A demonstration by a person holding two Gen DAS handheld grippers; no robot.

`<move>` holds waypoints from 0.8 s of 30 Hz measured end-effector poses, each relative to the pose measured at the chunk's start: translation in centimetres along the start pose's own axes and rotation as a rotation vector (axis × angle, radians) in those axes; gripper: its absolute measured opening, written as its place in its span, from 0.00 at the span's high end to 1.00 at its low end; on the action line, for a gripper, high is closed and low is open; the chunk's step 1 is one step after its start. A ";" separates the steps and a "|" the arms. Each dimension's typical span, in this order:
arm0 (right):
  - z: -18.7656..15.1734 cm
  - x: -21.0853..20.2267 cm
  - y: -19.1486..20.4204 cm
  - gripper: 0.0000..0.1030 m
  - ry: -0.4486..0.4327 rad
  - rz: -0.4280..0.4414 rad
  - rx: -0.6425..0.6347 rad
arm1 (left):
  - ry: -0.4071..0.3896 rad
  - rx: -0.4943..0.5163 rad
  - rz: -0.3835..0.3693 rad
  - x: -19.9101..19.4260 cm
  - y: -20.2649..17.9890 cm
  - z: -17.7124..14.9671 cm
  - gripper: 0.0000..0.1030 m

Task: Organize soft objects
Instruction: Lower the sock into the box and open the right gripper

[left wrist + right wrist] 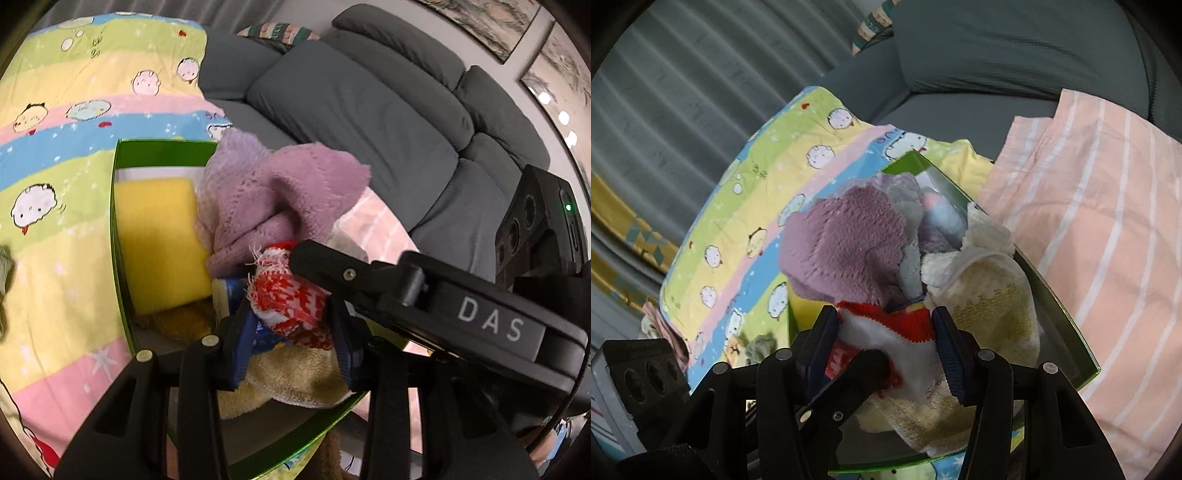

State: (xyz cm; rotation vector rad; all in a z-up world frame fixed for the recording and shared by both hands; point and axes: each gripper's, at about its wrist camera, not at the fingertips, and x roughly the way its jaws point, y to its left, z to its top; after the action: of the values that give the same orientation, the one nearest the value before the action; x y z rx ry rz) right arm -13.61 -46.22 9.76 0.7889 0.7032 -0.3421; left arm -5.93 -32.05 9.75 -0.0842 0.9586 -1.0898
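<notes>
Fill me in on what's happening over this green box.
A person is working two handheld grippers over a green box that sits on a cartoon-print sheet on a grey sofa. Both the left gripper and the right gripper are clamped on the same red-and-white knit cloth, holding it just above the box. Inside already are a purple fleece cloth, a yellow sponge and a cream towel.

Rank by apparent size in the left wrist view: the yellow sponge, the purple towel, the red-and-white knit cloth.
1. purple towel
2. yellow sponge, nearly as large, so this order is uncertain
3. red-and-white knit cloth, clearly smallest, although nearest the camera
</notes>
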 end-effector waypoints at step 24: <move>-3.0 -4.4 7.2 0.08 -0.145 0.048 -0.165 | -0.175 -0.076 0.248 -14.0 5.0 -4.1 0.12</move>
State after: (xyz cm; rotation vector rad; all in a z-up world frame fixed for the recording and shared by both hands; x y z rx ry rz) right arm -14.35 -39.02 15.13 0.6174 0.5675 -0.2905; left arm -6.88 -17.12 13.44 -0.1174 0.8278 -0.8039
